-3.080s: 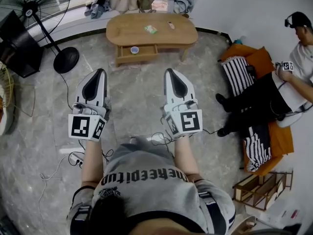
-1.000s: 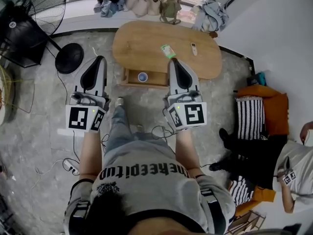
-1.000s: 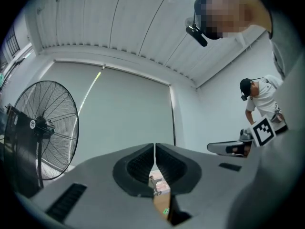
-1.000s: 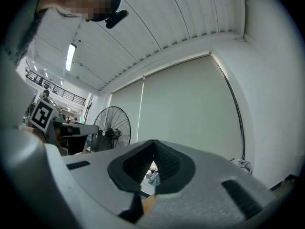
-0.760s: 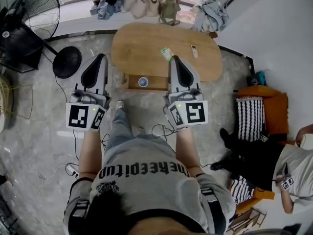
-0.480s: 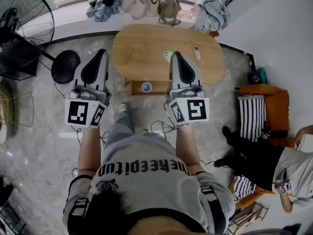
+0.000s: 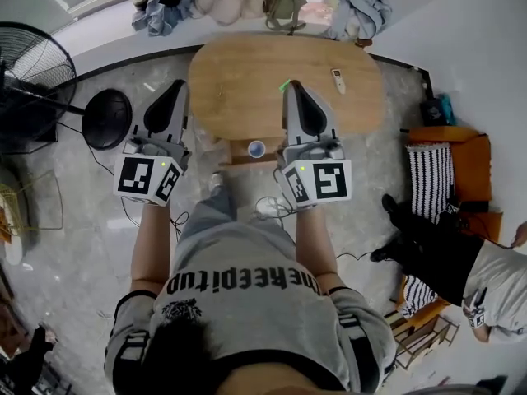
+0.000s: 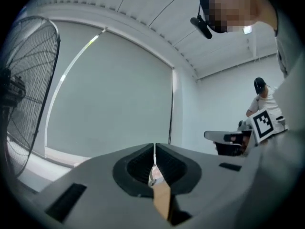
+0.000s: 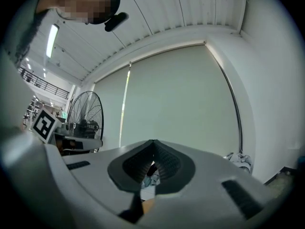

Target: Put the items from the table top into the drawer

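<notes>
Setting: oval light-wood surface (image 7: pixel 247 72) standing on a grey stone floor, with a black pedestal fan (image 7: pixel 33 68) well to its left.

Drawer: wooden drawer (image 7: pixel 233 156), pulled out from the near edge of the surface, presumably left open to take the items.

Already stowed: small white round cup with a blue inside (image 7: pixel 257 149), sitting upright in the drawer.

Left to move, item one: small green flat packet (image 7: pixel 284 85) lying on the surface. The right gripper half covers it, so what it is cannot be told.

Left to move, item two: small white remote-shaped slab (image 7: pixel 338 76) lying on the surface, right of the packet and apart from it.

Left gripper (image 7: pixel 175 89): jaws pressed together with nothing between them. It is held level over the left rim of the surface, away from both items.

Right gripper (image 7: pixel 293 94): jaws tip to tip and empty. It is held level, with its tip just beside the green packet.

Posture: both point forward side by side, which looks like an approach, not a grasp.

Stage: judged partway, with one thing in the drawer and two on the surface.

Next need: the right gripper's jaws probably have to part and tilt down before the packet can be taken.
</notes>
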Action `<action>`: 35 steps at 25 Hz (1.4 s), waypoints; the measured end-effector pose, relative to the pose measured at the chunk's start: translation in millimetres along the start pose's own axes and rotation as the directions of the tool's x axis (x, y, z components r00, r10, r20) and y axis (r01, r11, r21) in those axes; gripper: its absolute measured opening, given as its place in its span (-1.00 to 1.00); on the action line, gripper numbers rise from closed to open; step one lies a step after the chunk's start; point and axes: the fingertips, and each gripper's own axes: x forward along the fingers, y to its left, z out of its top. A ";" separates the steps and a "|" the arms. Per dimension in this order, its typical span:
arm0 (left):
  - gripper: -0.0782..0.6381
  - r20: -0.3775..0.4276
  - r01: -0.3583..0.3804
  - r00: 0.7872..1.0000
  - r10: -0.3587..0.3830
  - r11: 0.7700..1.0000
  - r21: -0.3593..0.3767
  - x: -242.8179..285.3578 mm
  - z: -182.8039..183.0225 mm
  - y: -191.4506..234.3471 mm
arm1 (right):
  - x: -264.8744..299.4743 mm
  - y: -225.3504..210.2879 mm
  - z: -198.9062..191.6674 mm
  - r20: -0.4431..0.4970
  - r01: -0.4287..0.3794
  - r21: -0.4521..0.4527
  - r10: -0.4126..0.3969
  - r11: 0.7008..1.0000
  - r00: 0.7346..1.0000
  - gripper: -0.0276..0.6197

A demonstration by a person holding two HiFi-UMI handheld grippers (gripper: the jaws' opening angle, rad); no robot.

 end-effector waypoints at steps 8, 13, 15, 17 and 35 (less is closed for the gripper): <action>-0.74 -0.307 0.055 0.948 -0.085 0.993 -0.104 49.5 -148.1 25.4 | 24.1 -18.3 -50.6 -0.100 0.080 0.026 -0.077 0.996 0.992 -0.91; -0.74 -0.491 0.044 0.864 -0.113 0.988 -0.150 68.9 -242.9 31.5 | 33.9 -37.2 -85.5 -0.141 0.126 0.048 -0.118 0.991 0.983 -0.90; -0.74 -0.545 0.033 0.829 -0.122 0.985 -0.170 74.5 -276.8 33.9 | 37.0 -42.7 -99.0 -0.153 0.139 0.051 -0.129 0.989 0.980 -0.90; -0.74 -0.594 0.026 0.794 -0.134 0.982 -0.186 77.0 -308.8 35.3 | 37.9 -46.4 -114.2 -0.170 0.154 0.055 -0.142 0.987 0.975 -0.90; -0.56 -0.818 -0.083 0.559 -0.139 0.972 -0.222 112.0 -510.4 51.6 | 10.2 -76.4 -227.7 -0.307 0.281 0.064 -0.249 0.958 0.919 -0.91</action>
